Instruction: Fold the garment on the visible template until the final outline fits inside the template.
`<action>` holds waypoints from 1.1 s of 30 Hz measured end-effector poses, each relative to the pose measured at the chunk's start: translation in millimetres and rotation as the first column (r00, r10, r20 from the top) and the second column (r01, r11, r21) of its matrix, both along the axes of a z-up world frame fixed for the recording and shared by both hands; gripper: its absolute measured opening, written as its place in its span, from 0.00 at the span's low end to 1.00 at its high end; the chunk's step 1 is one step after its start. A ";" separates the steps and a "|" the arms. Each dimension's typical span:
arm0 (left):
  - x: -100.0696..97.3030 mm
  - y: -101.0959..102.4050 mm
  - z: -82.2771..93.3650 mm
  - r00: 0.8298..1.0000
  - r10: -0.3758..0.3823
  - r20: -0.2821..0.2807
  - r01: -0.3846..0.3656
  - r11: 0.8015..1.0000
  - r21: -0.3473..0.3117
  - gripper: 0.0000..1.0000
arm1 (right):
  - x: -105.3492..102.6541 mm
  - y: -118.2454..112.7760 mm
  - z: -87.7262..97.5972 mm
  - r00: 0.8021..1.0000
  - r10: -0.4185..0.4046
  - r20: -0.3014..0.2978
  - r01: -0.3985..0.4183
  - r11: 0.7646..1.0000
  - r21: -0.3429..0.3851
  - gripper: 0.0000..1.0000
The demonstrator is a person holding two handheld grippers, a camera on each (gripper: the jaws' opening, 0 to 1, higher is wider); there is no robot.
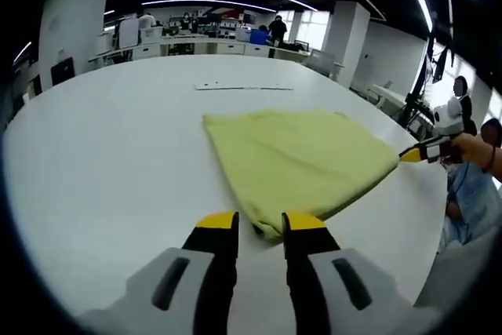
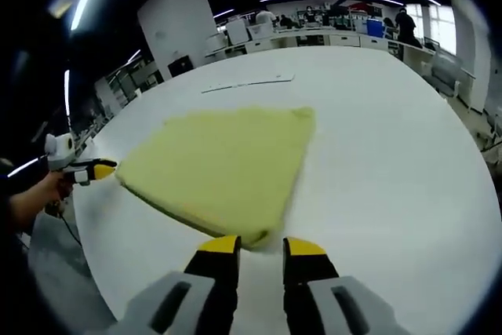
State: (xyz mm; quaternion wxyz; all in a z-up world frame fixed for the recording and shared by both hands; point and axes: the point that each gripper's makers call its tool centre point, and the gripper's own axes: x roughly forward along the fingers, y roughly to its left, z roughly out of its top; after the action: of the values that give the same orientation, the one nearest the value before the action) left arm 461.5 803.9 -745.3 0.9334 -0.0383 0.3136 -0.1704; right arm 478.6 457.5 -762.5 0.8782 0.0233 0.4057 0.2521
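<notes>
White tabletop [image 1: 102, 186] in an open office (desks and people far off at 12 o'clock) carries the yellow garment [image 1: 298, 158], folded, at centre. Left gripper [image 1: 260, 225] and right gripper [image 2: 260, 247] each sit at a near corner, jaws parted and apparently empty, probably to pinch for another fold. Thin strips [image 1: 243, 86] lie beyond, perhaps the template.

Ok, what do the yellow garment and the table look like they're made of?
Garment: soft matte fabric, probably knit cotton; its folded edges look thick and rounded, with no shine. Table: smooth white top, likely laminate; it shows a faint sheen and no grain.
</notes>
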 end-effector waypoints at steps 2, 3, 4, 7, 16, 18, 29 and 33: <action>-1.3 0.3 -1.4 1.000 0.004 -0.002 -0.004 1.000 -0.001 0.18 | 0.1 -0.7 -1.8 1.000 -0.006 -0.002 0.006 1.000 0.001 0.12; -2.1 0.2 -2.4 1.000 0.009 -0.005 -0.009 1.000 -0.005 0.17 | 0.0 -0.9 -2.8 1.000 -0.013 -0.003 0.013 1.000 0.004 0.11; -2.7 0.1 -3.1 1.000 0.012 -0.007 -0.012 1.000 -0.009 0.16 | 0.4 -0.9 -3.2 1.000 -0.019 -0.003 0.019 1.000 0.007 0.11; -5.4 0.1 -9.4 0.999 0.018 -0.029 -0.019 1.000 -0.013 0.13 | 1.4 0.1 -4.9 0.999 -0.038 -0.004 0.038 0.999 0.023 0.07; -6.5 -5.8 -16.6 0.998 0.030 -0.058 -0.033 0.998 -0.058 0.06 | 5.4 1.0 -9.1 0.997 -0.074 -0.008 0.074 0.996 0.051 0.01; -6.7 -6.7 -18.7 0.997 0.029 -0.066 -0.033 0.998 -0.060 0.04 | 7.2 0.5 -10.0 0.997 -0.076 -0.006 0.076 0.996 0.056 0.00; -8.6 -7.1 -18.8 0.998 0.022 -0.063 -0.025 0.998 -0.055 0.00 | 8.5 -0.3 -10.5 0.998 -0.069 0.014 0.068 0.996 0.059 0.00; -9.2 -5.9 -18.1 0.998 0.021 -0.062 -0.025 0.998 -0.056 0.00 | 7.6 -1.6 -8.4 0.998 -0.049 0.039 0.047 0.998 0.043 0.00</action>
State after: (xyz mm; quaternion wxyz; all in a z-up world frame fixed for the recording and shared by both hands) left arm 452.3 797.9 -763.4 0.9237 -0.0734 0.3368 -0.1671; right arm 486.2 455.9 -770.9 0.8912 0.0466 0.3821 0.2401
